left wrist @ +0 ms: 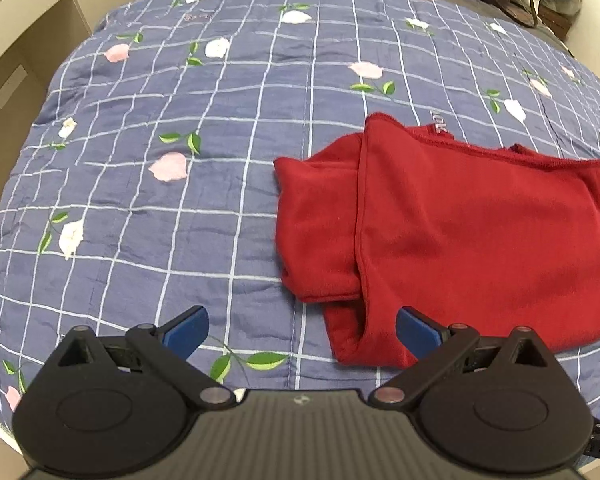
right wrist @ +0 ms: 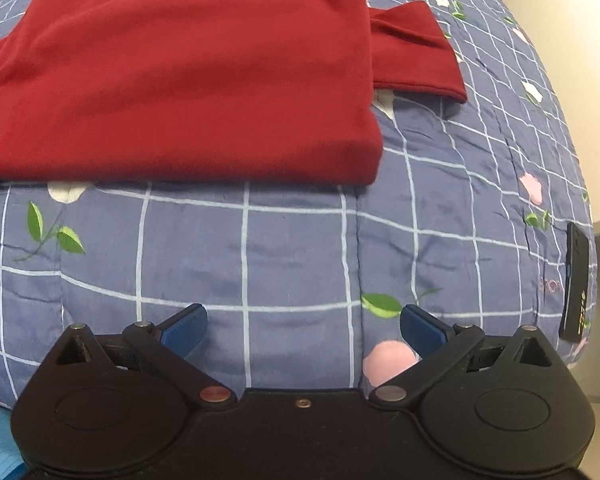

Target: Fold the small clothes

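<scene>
A blue checked quilt (left wrist: 180,208) with flowers is spread on the bed. The folded red garment (left wrist: 460,232) is laid on it, cut off at the right. Much free quilt is seen leftwards. Left gripper (left wrist: 302,330) and right gripper (right wrist: 304,328) are held apart-fingered, empty, near its front edge

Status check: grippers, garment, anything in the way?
Left gripper open, empty. Right gripper open, empty. Red garment partly folded on the quilt. Black remote-like object off to the right, clear.
</scene>
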The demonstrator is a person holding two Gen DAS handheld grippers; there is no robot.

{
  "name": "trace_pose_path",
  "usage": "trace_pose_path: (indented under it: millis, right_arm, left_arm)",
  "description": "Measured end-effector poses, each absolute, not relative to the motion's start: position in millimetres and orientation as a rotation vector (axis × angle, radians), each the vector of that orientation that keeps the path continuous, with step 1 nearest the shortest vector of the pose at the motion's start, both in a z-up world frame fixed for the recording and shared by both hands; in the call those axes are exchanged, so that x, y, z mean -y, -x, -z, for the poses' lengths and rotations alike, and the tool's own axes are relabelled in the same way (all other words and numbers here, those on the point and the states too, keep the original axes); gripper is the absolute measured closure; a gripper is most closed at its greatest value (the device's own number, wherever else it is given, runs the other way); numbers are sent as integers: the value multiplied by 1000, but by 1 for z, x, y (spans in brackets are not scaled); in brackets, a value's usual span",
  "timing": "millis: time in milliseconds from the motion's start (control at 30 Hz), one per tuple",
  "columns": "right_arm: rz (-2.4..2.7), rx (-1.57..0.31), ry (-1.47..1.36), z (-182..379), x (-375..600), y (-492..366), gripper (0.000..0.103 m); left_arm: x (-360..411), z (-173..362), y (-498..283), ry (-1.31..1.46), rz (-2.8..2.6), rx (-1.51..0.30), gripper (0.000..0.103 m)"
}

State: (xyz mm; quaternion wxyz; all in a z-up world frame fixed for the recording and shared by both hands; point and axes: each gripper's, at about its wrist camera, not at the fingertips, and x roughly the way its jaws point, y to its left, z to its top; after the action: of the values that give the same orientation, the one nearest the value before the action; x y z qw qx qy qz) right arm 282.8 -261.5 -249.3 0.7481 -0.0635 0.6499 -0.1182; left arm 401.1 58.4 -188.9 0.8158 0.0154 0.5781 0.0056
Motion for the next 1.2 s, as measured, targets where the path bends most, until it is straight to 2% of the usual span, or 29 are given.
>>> trace_pose_path:
  millis: [400,733,1000,1200]
  right_arm:
    - [339,-1435,102,245,273,-269,1]
    - [268,-1312,148,240,281,-300,1]
    - [181,-1226,264,231,301,-359,1]
    - [-20,-1144,392,237,264,-388,1]
  left_arm:
    - [-60,204,-401,-49,-4,-1297,1]
    - [-52,206,-397,-36,-64,-1307,1]
    - [-48,216,-391,76,-172,-1331,1]
    - [-53,236,-379,251,-223,-1334,1]
